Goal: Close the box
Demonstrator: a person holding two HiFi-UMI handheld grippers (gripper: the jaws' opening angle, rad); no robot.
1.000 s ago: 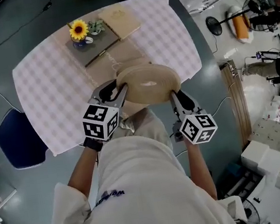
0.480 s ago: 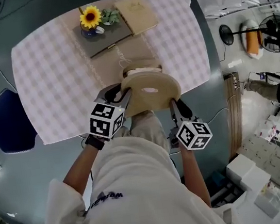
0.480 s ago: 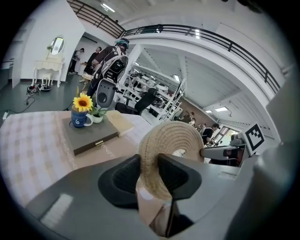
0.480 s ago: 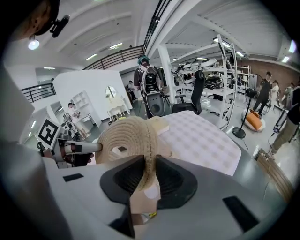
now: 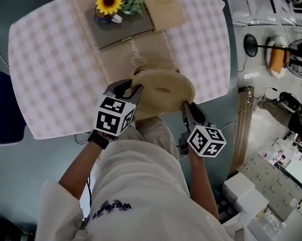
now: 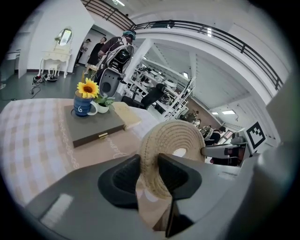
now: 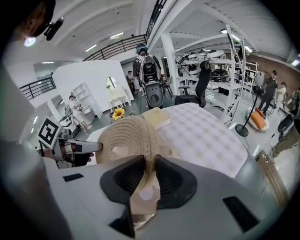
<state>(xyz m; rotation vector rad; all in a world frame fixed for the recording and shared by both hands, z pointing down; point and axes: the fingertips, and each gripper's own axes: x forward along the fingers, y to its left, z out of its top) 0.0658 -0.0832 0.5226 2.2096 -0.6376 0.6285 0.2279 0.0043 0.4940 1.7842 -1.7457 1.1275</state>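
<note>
- Head view: the round woven lid is held up over the near edge of the checked surface. The left gripper is on its left rim and the right gripper on its near right rim.
- Just past the lid's far edge, a bit of the tan box shows on the surface.
- At the far side stand a sunflower, a dark case and a tan book.
- Left gripper view: the jaws pinch the lid's thick woven rim, which stands on edge between them. The sunflower and dark case lie far left.
- Right gripper view: the jaws are clamped on the opposite rim of the lid, with the checked surface beyond to the right.
</note>
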